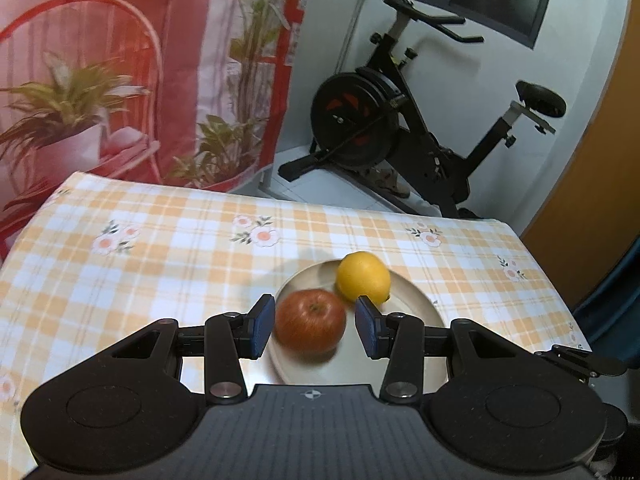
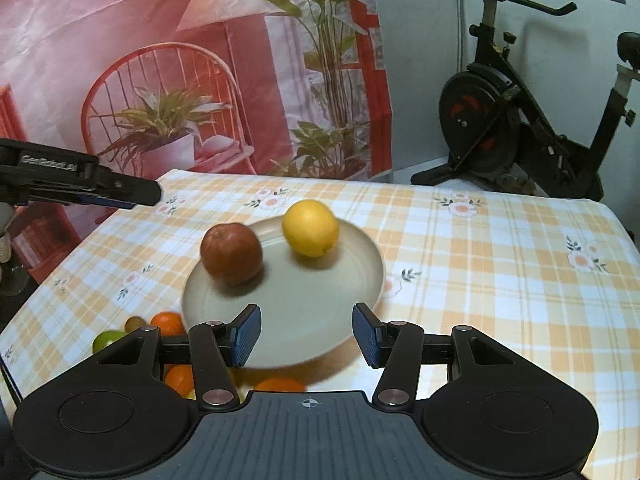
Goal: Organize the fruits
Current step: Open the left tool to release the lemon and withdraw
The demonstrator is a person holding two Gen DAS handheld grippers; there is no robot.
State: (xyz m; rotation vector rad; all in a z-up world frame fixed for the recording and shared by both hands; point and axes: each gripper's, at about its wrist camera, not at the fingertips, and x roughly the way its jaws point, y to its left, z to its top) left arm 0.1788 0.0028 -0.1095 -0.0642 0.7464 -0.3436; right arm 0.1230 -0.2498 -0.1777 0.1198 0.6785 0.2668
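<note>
A red apple (image 2: 231, 253) and a yellow lemon (image 2: 311, 227) already sat side by side on the beige plate (image 2: 360, 276) on the checked tablecloth (image 2: 500, 264), while oranges (image 2: 168, 322), a green fruit (image 2: 107, 338) and a small brown one (image 2: 135, 323) lay loose on the cloth by the plate's near left edge. Both the left tongs (image 1: 316, 326) and the right tongs (image 2: 307, 334) stood partly open and gripped nothing, the left well above the apple. The job looked partway done, between placements, so the next move probably called for lowering one pair over a loose orange and closing on it.
</note>
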